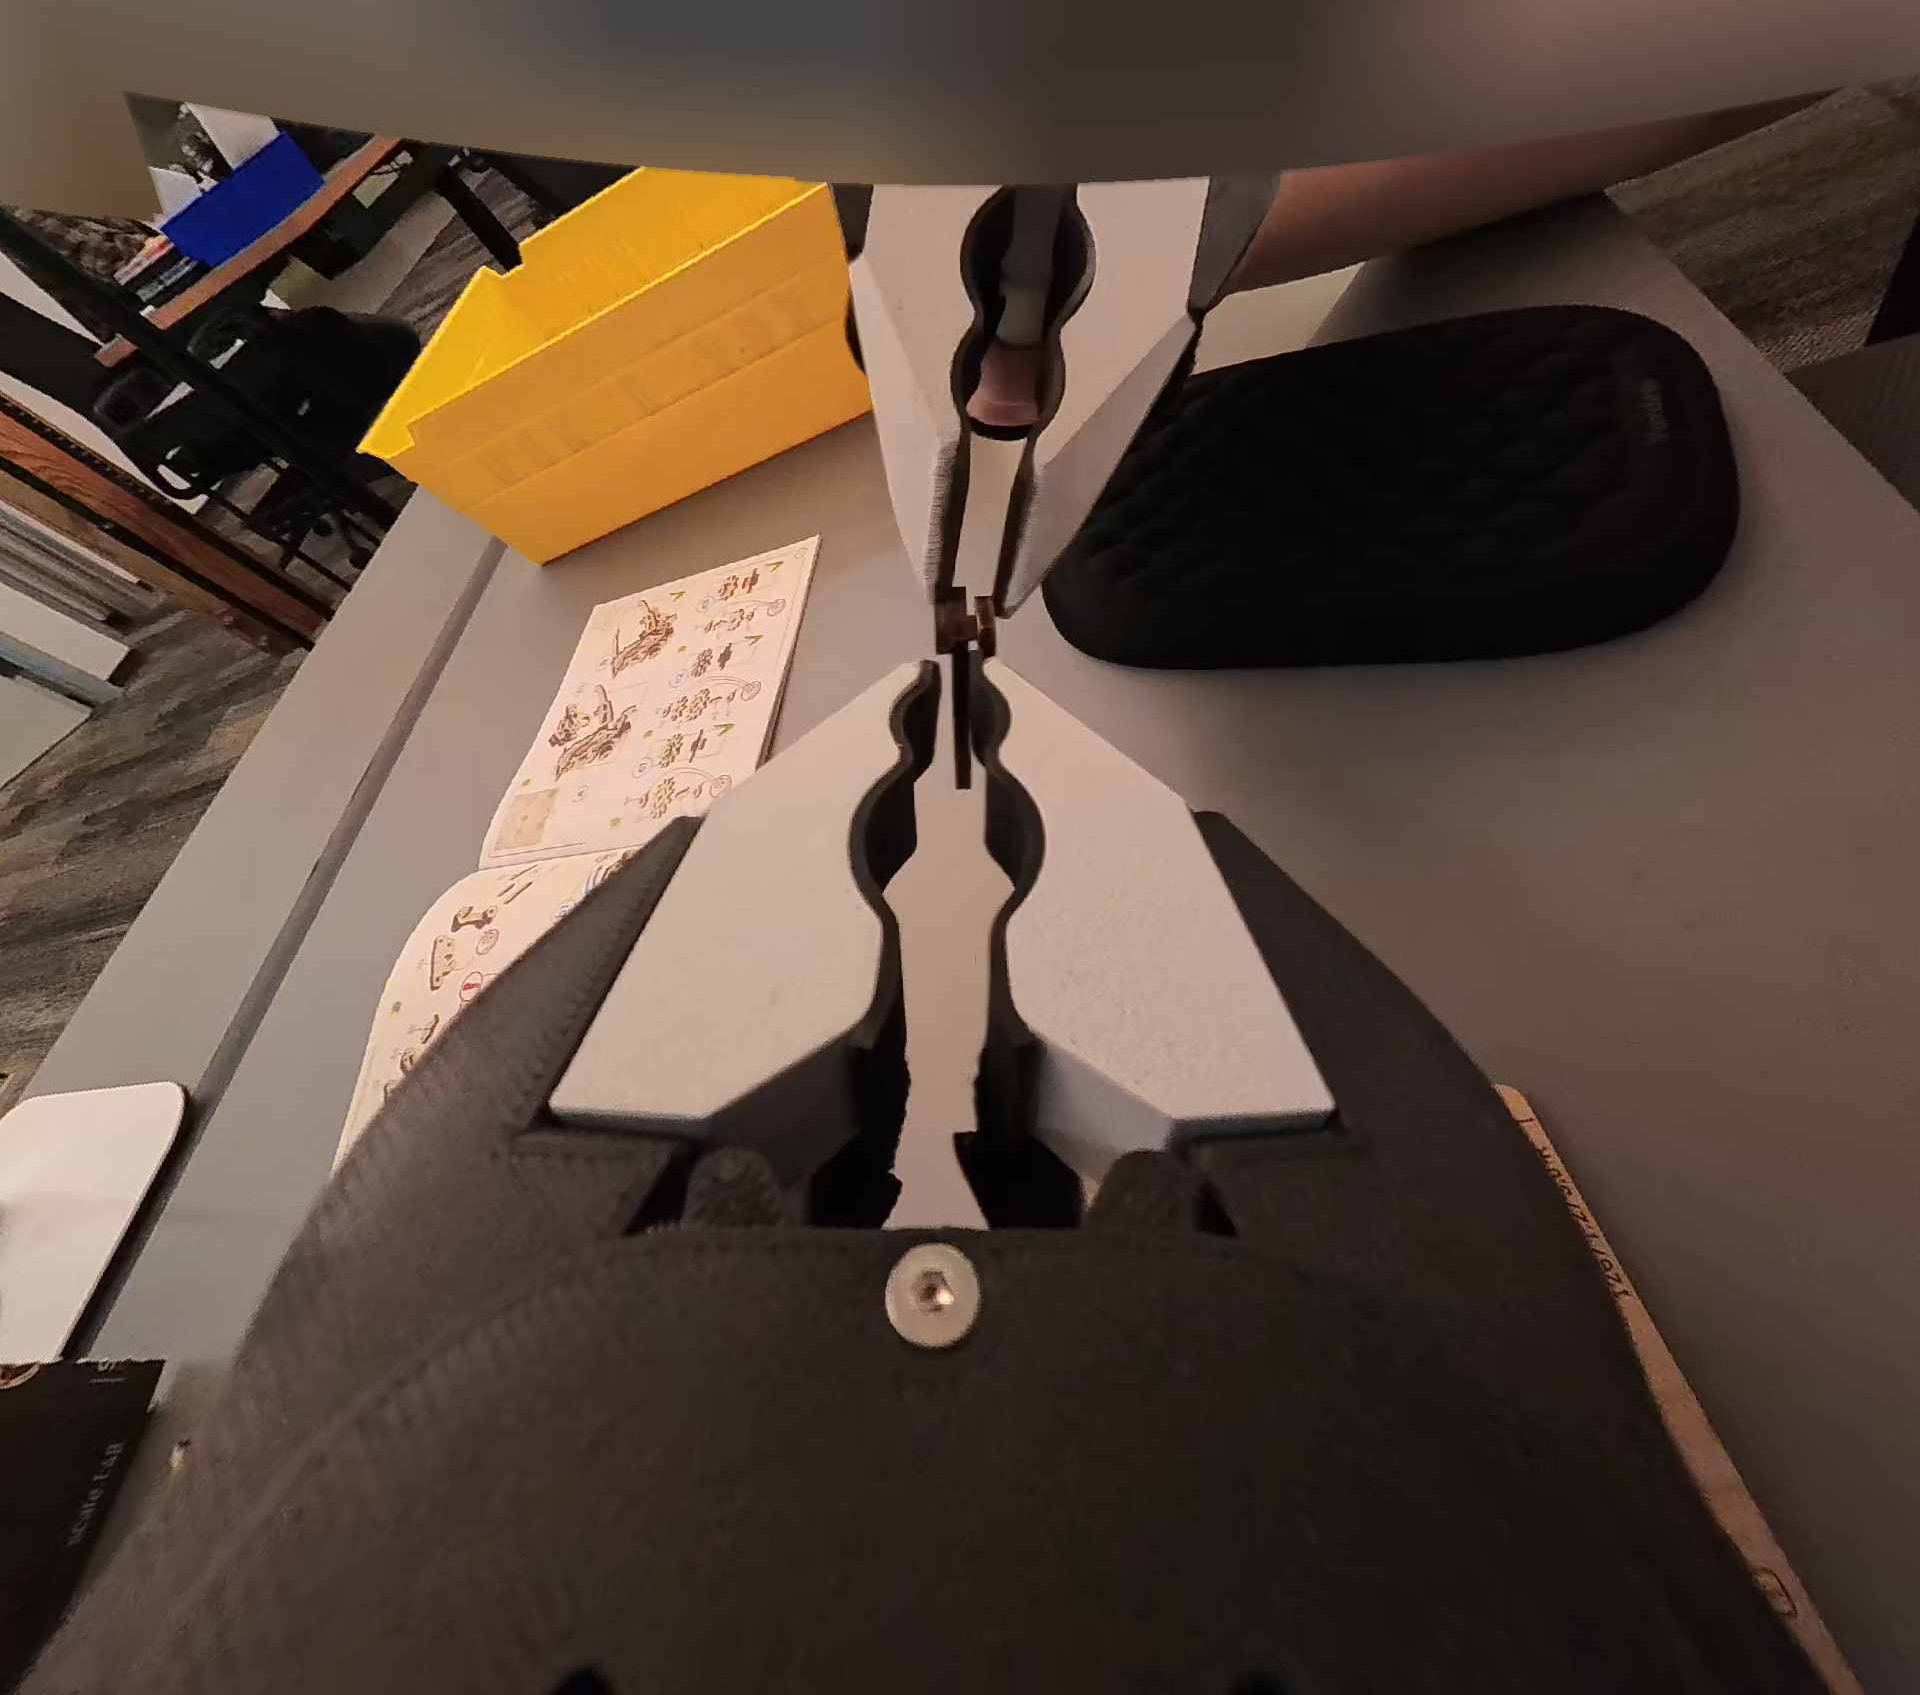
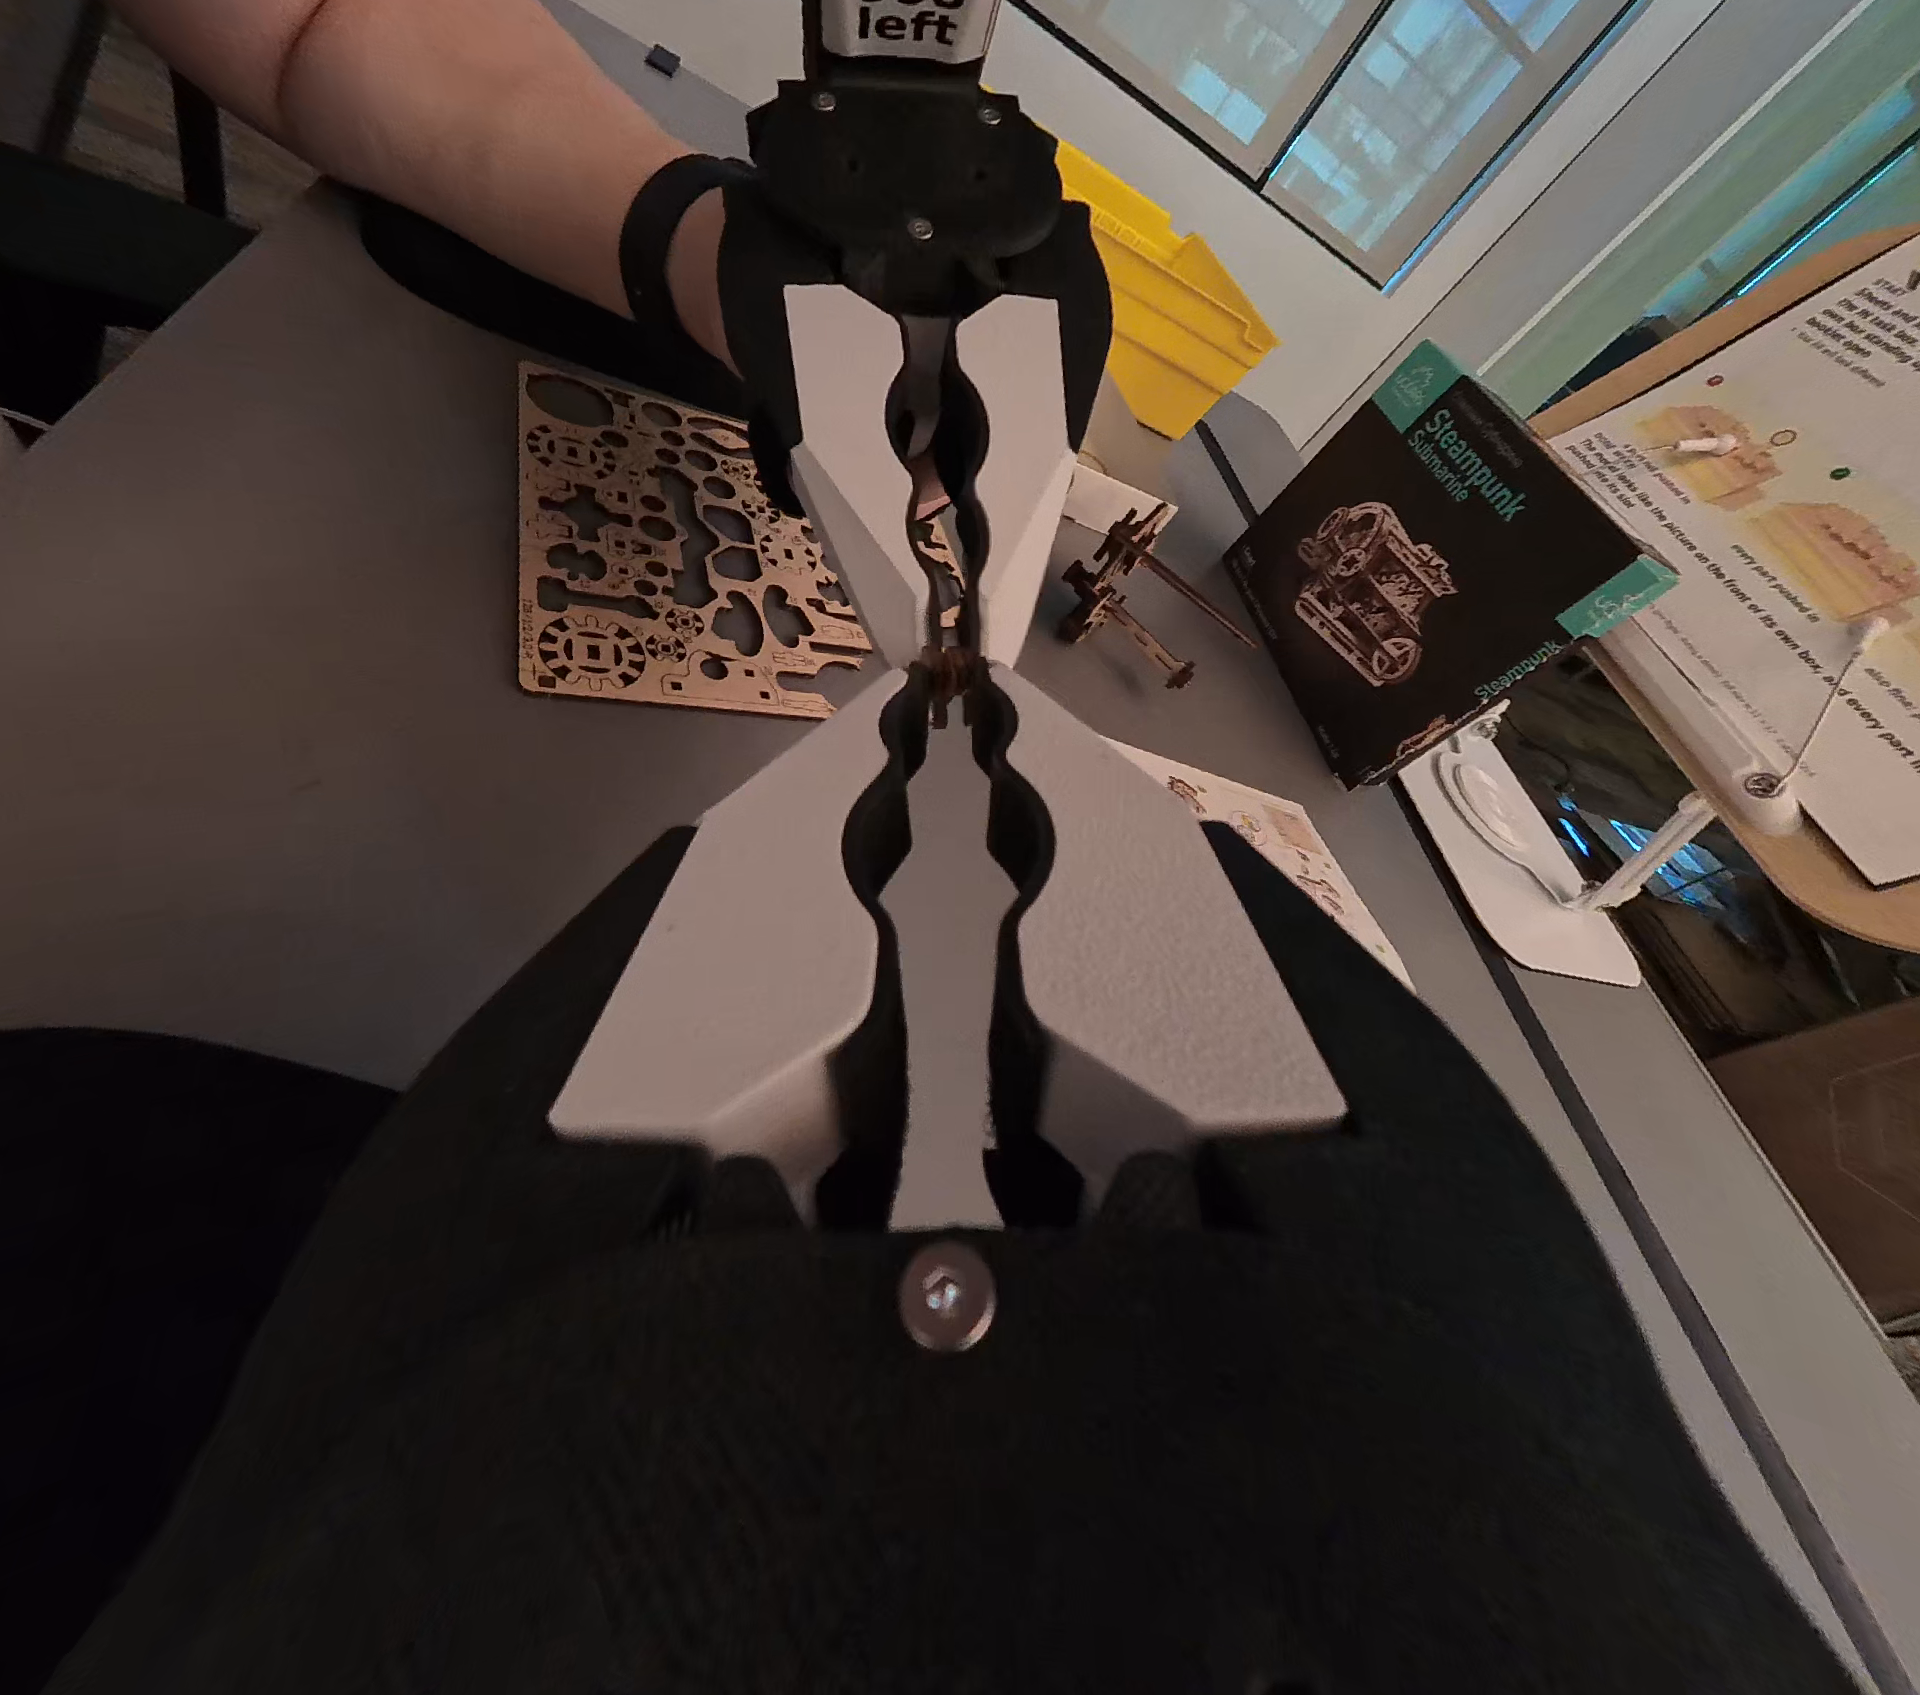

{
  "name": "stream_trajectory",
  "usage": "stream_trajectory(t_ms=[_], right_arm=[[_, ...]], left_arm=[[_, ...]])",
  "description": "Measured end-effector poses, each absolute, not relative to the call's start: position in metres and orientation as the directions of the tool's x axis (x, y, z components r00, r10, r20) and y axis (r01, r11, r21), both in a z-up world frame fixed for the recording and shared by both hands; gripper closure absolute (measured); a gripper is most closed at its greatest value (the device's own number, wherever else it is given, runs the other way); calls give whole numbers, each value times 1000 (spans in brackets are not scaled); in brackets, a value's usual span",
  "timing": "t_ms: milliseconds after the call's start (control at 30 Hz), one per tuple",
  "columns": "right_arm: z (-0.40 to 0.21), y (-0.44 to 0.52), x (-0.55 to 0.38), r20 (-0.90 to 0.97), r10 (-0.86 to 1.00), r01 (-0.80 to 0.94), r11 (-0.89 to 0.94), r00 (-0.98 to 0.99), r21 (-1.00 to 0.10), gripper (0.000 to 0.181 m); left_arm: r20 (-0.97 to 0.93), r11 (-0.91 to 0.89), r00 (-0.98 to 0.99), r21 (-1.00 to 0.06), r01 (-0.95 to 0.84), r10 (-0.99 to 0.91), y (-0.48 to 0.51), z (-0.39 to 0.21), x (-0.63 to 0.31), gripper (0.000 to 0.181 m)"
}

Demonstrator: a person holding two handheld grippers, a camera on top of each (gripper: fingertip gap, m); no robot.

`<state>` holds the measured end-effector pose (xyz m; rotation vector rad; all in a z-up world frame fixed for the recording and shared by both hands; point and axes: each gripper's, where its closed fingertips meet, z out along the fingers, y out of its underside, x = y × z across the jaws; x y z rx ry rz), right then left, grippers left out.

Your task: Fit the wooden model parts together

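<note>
Grey tabletop (image 1: 1351, 866) carries the whole scene, and above its middle two hand-held grippers meet tip to tip. The left gripper (image 1: 958, 689) pinches a thin, dark wooden strip (image 1: 961, 731) edge-on between its nearly closed fingers. The right gripper (image 2: 943, 695), facing it, is closed on a small notched wooden piece (image 1: 966, 625), and the two parts touch where the tips meet, above the table.

Beyond that meeting point, the left wrist view shows a yellow bin (image 1: 644, 367) at the table's far side, an open instruction booklet (image 1: 665, 700) lying flat nearer to it, and a black quilted pad (image 1: 1392, 492) on the other side. The grippers' own white fingers hide most of the joint.

Only the right wrist view shows the punched-out wooden sheet (image 2: 665, 544) lying flat on the table beside the meeting point, a partly built wooden model (image 2: 1132, 596) standing on the other side, a dark kit box (image 2: 1434, 565) upright beyond the model, and a tilted instruction board (image 2: 1766, 502) at the table's edge. It also shows the person's bare forearm (image 2: 436, 45) with a black wrist strap (image 2: 665, 232) behind the left gripper.
</note>
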<state>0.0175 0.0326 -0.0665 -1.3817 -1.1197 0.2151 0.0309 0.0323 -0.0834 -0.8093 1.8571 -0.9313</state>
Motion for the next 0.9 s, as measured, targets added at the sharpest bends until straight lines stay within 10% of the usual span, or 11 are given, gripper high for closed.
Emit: stream_trajectory(t_ms=[900], right_arm=[[-74,39,18,555,658,532,266,509,-804,176]], left_arm=[[-407,515,-404,-833,-205,-819,35,-91,31,176]])
